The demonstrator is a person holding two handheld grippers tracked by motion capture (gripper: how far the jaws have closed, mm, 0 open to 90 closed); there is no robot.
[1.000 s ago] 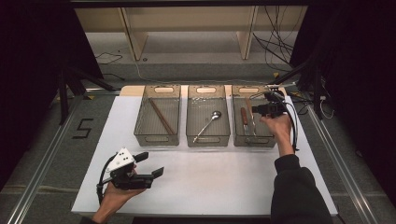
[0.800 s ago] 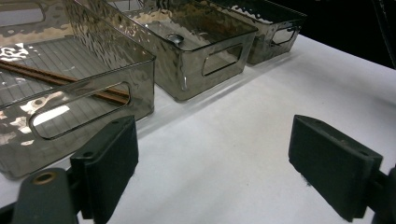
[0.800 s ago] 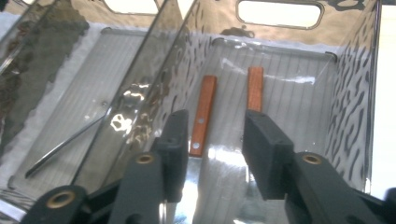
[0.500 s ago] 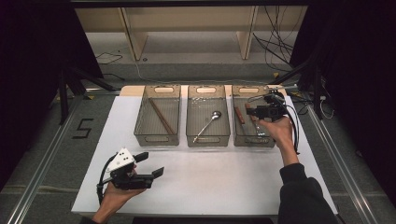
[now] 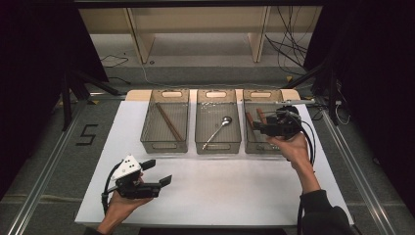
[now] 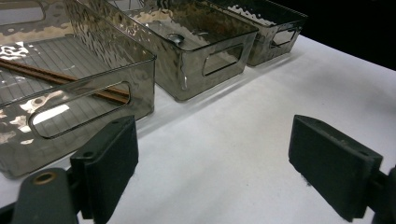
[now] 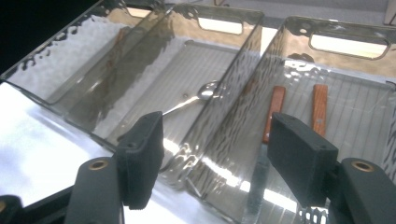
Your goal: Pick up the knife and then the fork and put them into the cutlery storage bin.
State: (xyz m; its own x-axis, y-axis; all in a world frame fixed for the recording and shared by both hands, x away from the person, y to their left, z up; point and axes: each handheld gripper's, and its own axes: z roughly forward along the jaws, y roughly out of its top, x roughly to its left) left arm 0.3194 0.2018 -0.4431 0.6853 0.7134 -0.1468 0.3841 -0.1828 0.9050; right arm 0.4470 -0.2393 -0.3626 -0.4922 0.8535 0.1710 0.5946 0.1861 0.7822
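My right gripper [image 5: 258, 128] had just been opening its jaws, and in the right gripper view nothing was between them any more. Compared with a second before, my hand had pulled back from the far part of the right bin [image 5: 249, 142] toward its near wall and a little upward. Two wood-handled knives [image 7: 295, 111] lay flat on the ribbed floor of that bin, side by side, handles toward its far end. I judged that the second knife was the thing I had just let go, so this piece was sorted and the right gripper was free for the next one.

My left gripper [image 5: 157, 172] had not moved. It rested near the front edge of the table, well apart from the right bin, with its jaws wide apart and empty; in its own view I saw only bare white surface between them.

Beside the right bin stood the middle bin [image 5: 218, 144] with one metal spoon [image 5: 219, 130] lying slantwise, and beyond that the left bin [image 5: 164, 144] with brown chopsticks [image 5: 169, 122]. All three were of clear, smoky plastic with cut-out handles.

The bins stood in a row at the far part of a white table top [image 5: 235, 186]. I saw no more loose cutlery on it. Around the table were metal rails, a grey floor with a taped "5" [image 5: 87, 134] far from the right bin, black curtains on both sides, and a pale wooden shelf [image 5: 195, 24] with cables behind.
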